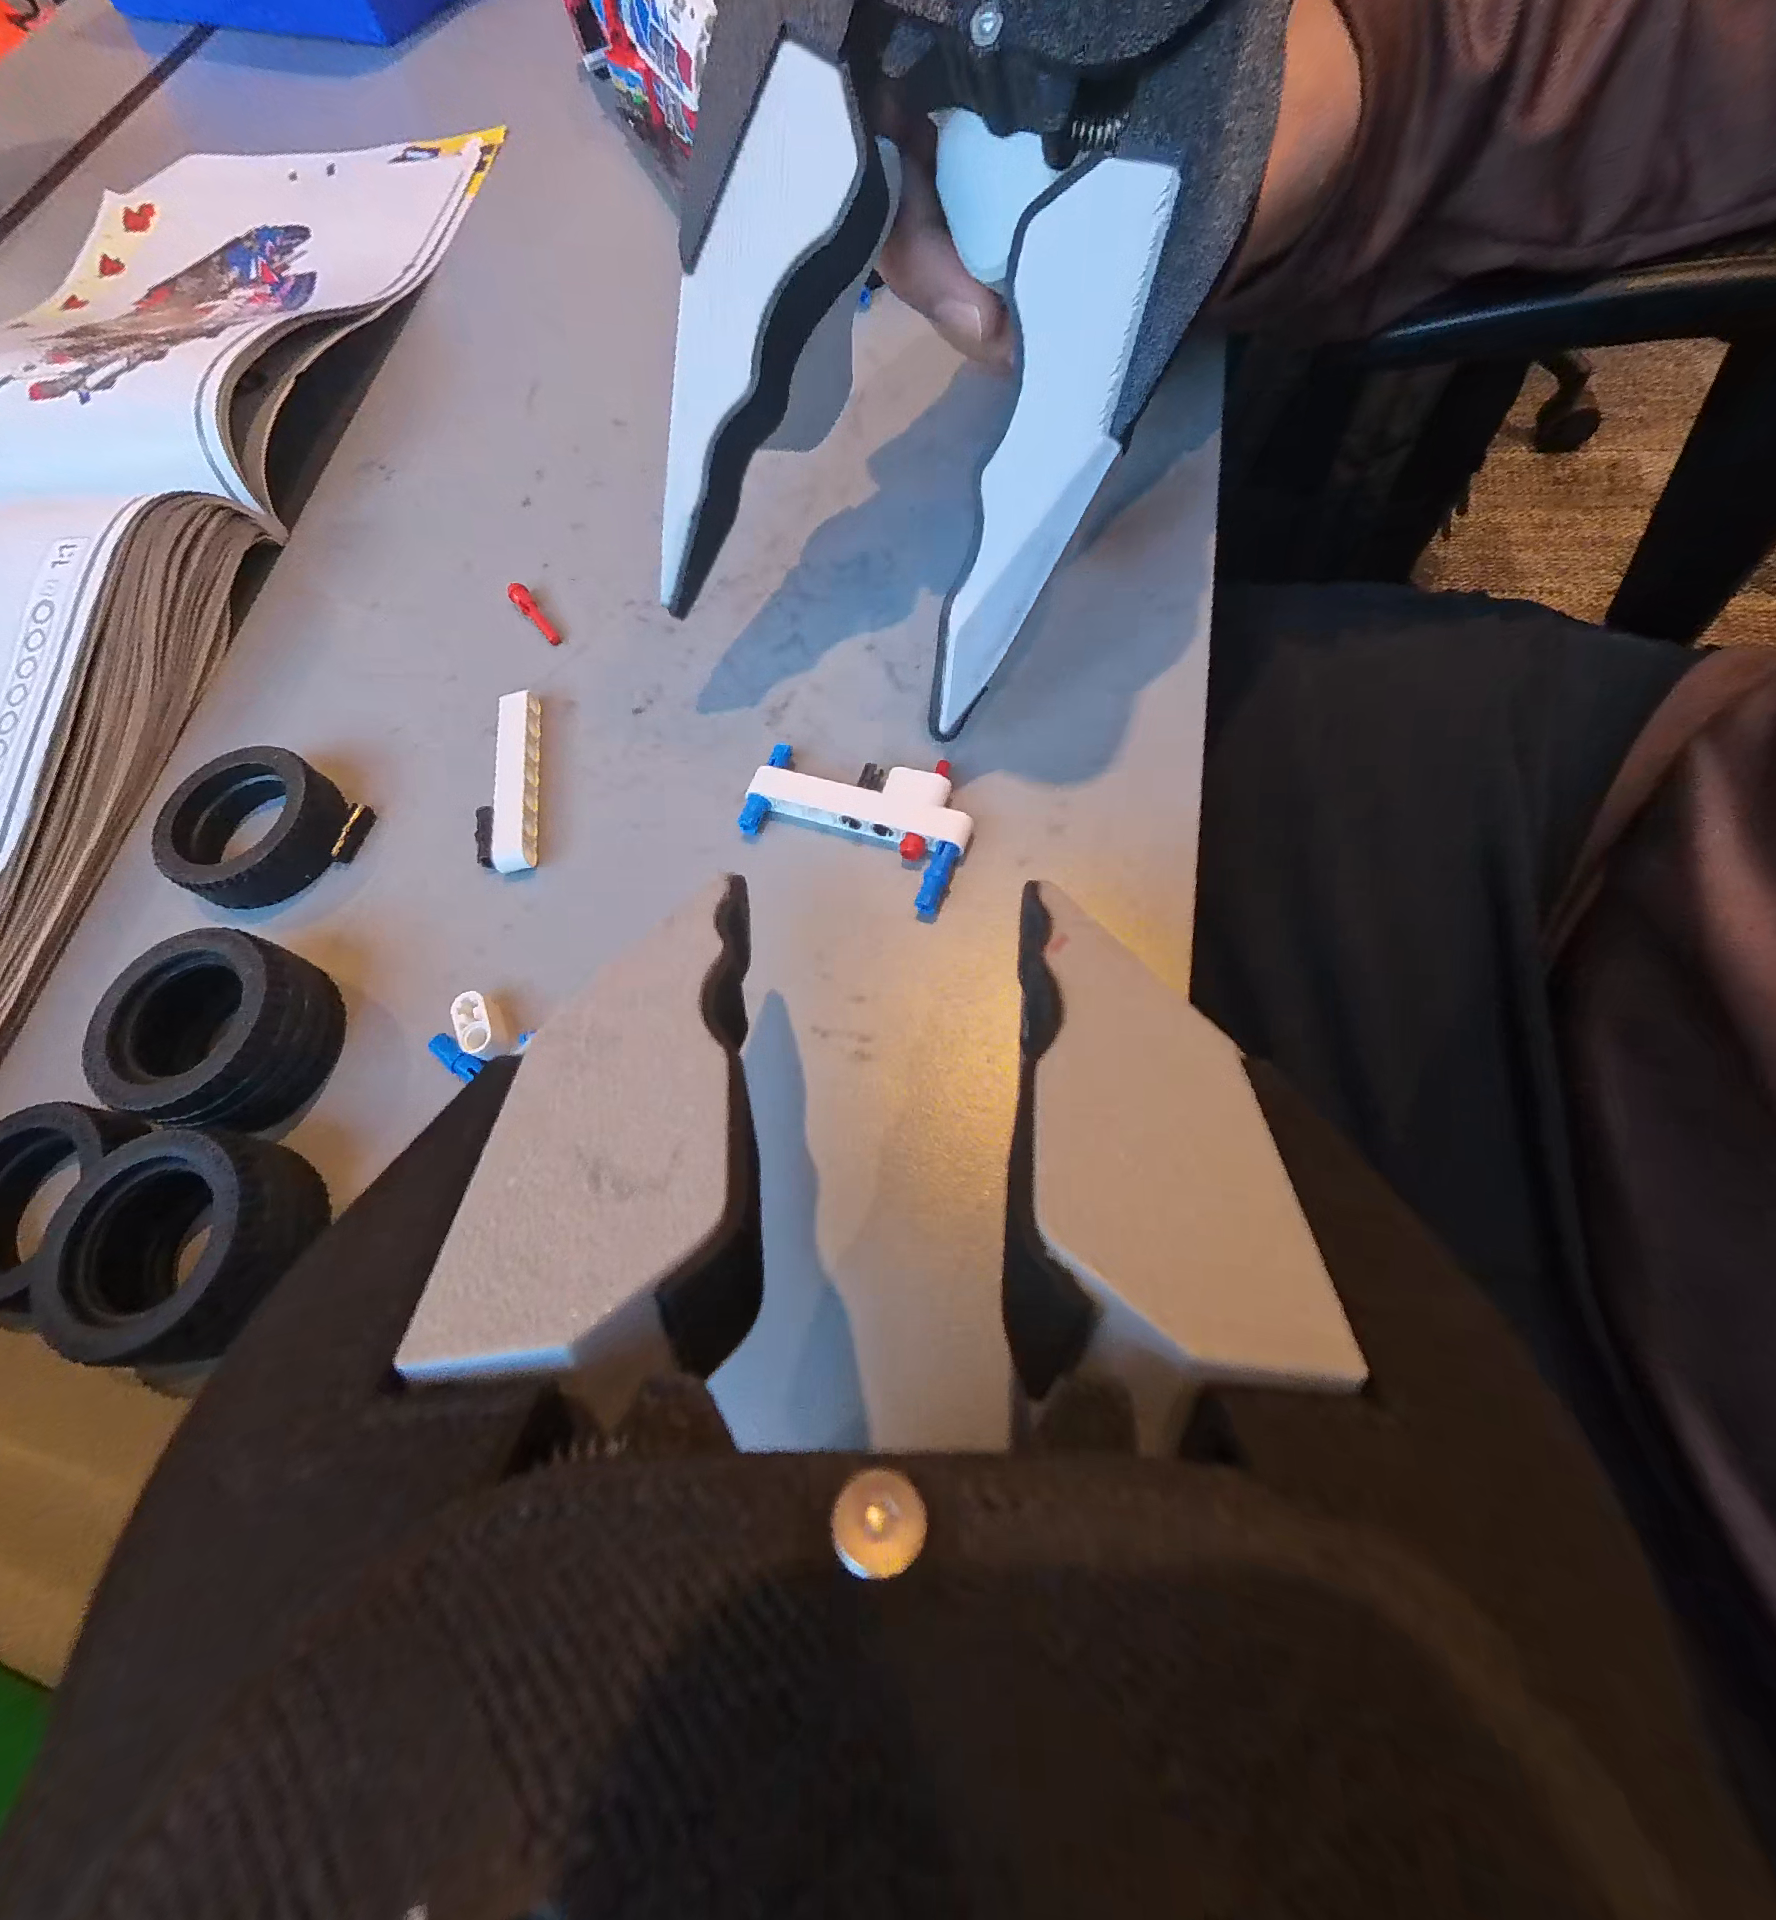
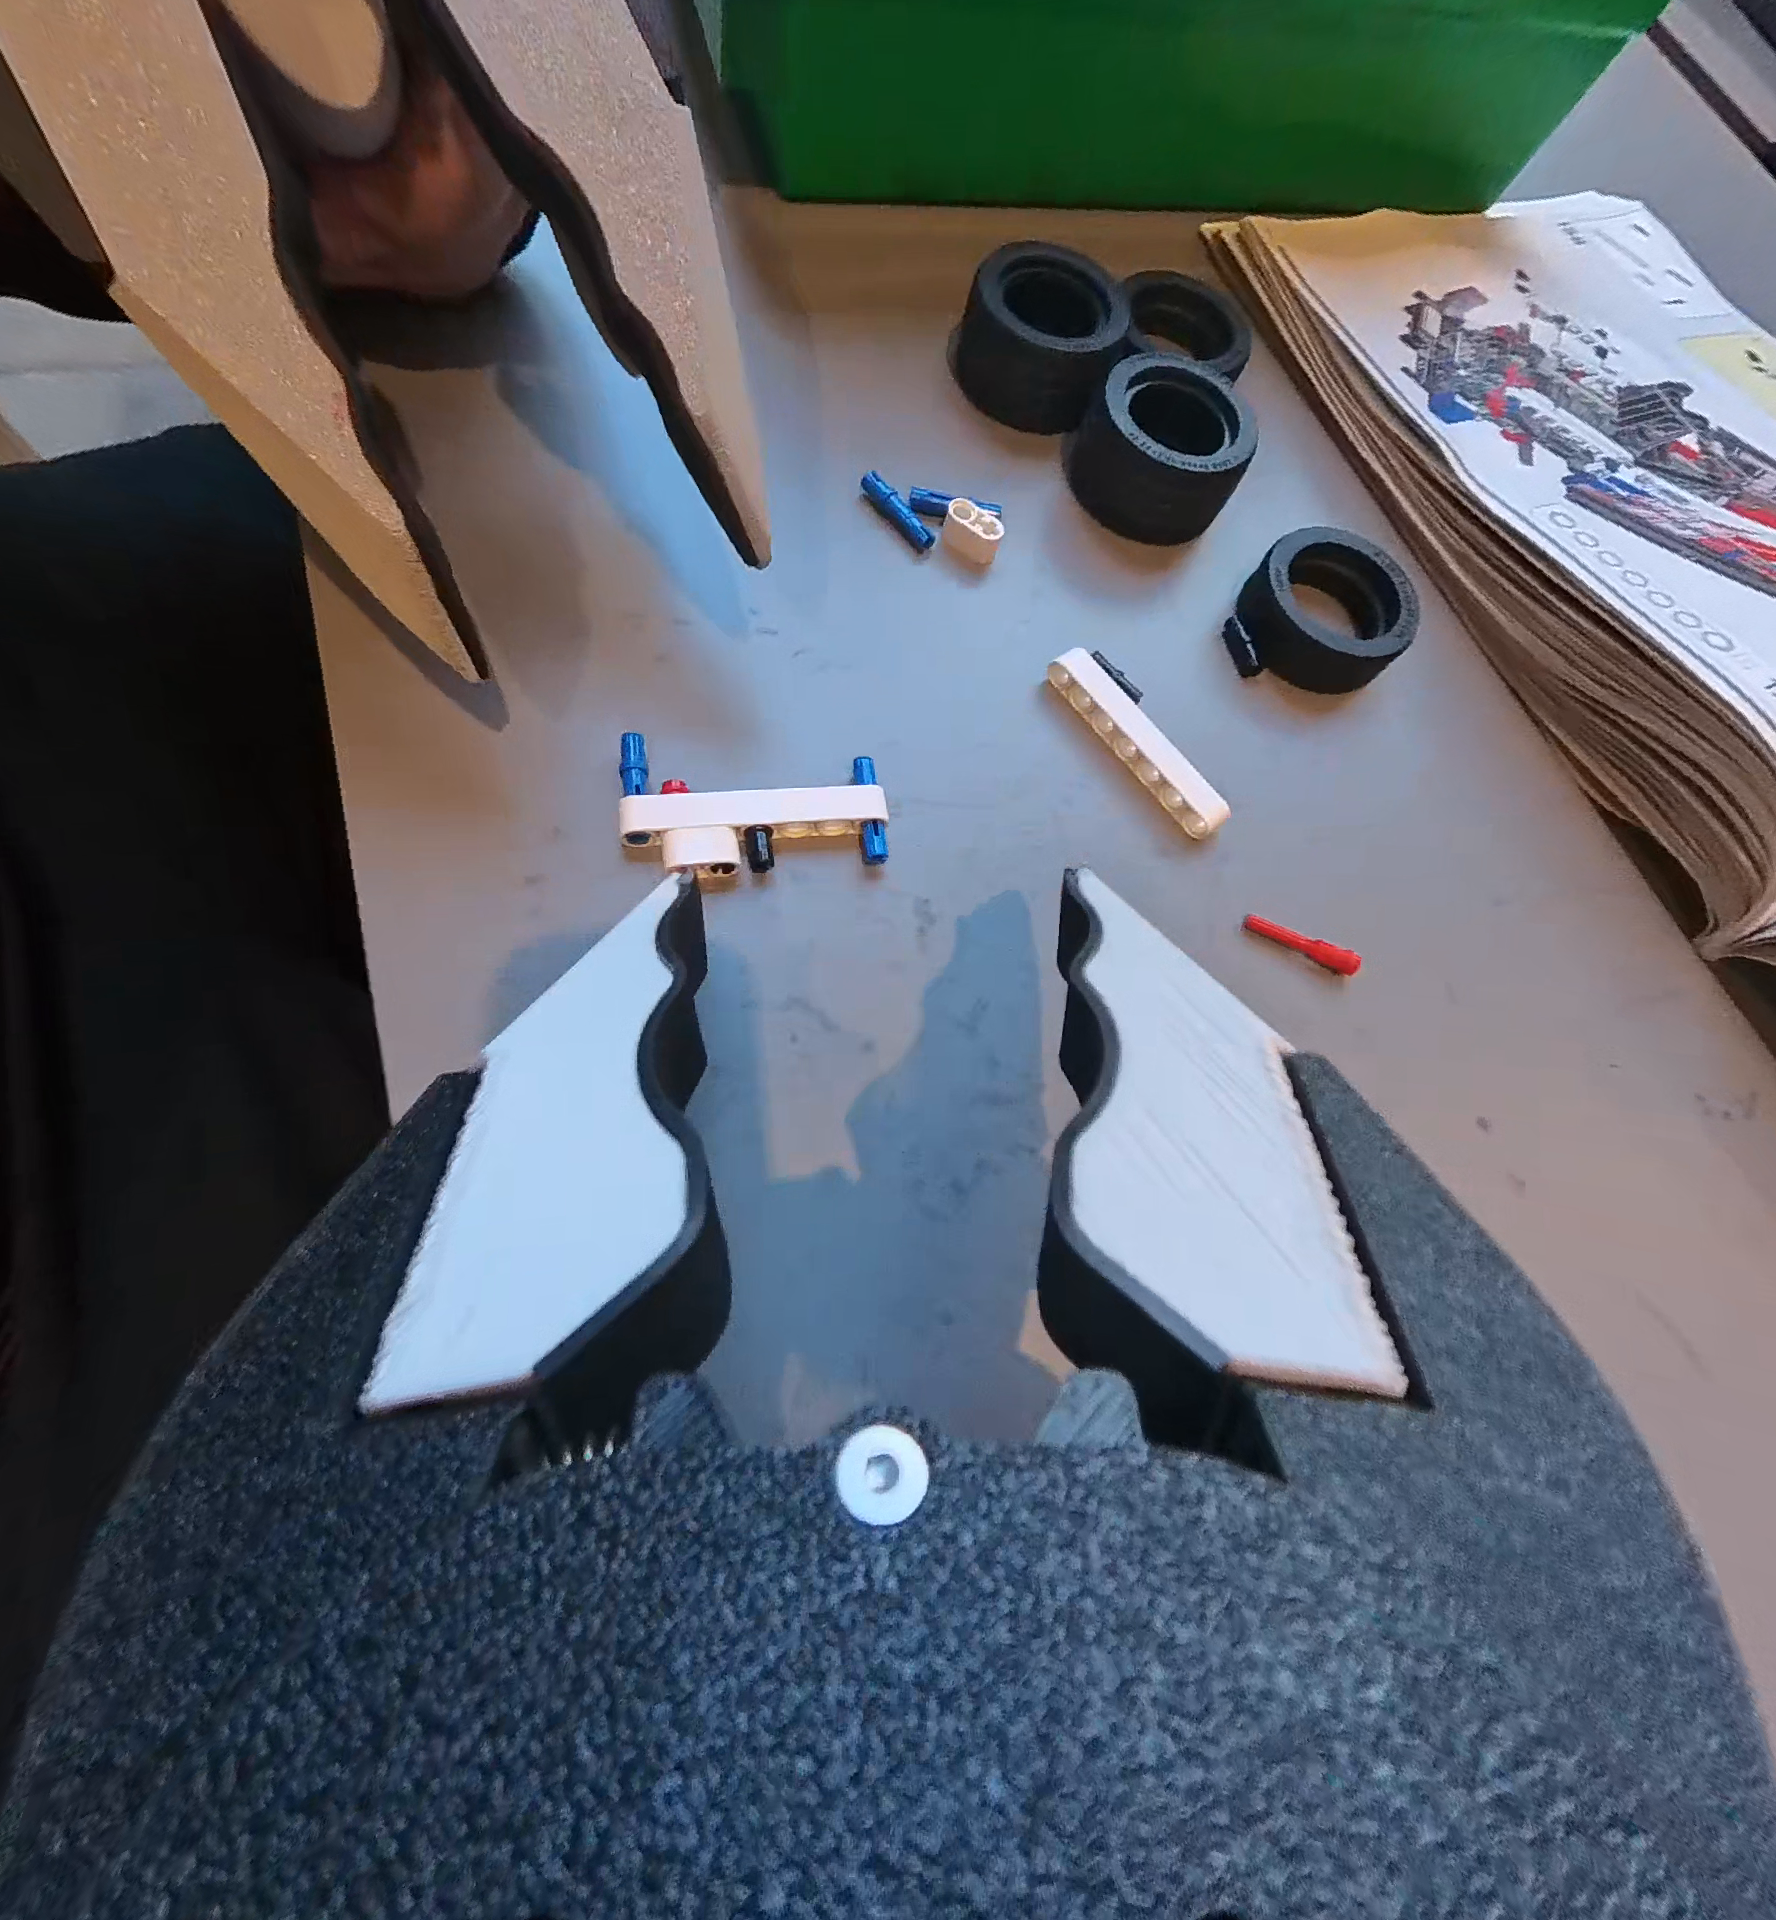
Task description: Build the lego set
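Observation:
A small white beam assembly [image 1: 856, 818] with blue, red and black pins lies on the grey table between both grippers; it also shows in the right wrist view [image 2: 754, 814]. My left gripper [image 1: 879, 883] is open and empty just short of it. My right gripper [image 2: 879, 878] is open and empty, its left fingertip close to the assembly; it shows opposite in the left wrist view [image 1: 811, 665]. A loose white beam [image 1: 516, 779] [image 2: 1138, 756] with a black pin, a red axle pin [image 1: 534, 613] [image 2: 1302, 943], and a small white connector with blue pins [image 1: 473, 1029] [image 2: 936, 514] lie nearby.
Several black tyres [image 1: 209, 1029] [image 2: 1112, 384] sit beside an open instruction booklet [image 1: 136, 343] [image 2: 1590, 499]. A green box [image 2: 1175, 94] stands at one end of the table, a blue box [image 1: 292, 16] and a printed set box [image 1: 655, 73] at the other. The table edge [image 1: 1206, 727] runs beside the person's lap. My hands' fingertips stand some 7 centimeters from each other. To the red axle pin [image 2: 1302, 943]: right tips about 6 centimeters, left tips about 15 centimeters. Look for it in the left wrist view [image 1: 537, 610] too.

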The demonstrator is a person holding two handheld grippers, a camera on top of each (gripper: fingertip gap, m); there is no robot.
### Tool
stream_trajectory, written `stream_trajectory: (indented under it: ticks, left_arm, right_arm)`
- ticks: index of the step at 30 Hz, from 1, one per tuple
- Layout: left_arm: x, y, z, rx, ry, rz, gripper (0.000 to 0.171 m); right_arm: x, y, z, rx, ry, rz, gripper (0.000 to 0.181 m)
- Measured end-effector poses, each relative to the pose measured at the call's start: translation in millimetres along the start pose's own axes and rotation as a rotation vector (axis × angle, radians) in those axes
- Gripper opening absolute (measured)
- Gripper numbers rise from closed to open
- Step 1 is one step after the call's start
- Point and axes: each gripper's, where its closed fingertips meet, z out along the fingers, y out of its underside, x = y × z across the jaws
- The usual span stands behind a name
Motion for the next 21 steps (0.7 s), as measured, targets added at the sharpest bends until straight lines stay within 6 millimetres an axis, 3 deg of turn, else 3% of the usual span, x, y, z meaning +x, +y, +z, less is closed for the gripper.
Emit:
stream_trajectory:
  ticks: [21]
  left_arm:
    - [2.1,-1.4,-1.4,0.013,0.025,-0.010,0.049]
  right_arm:
    - [-0.3,1.4,4.0,-0.014,-0.067,0.040,0.060]
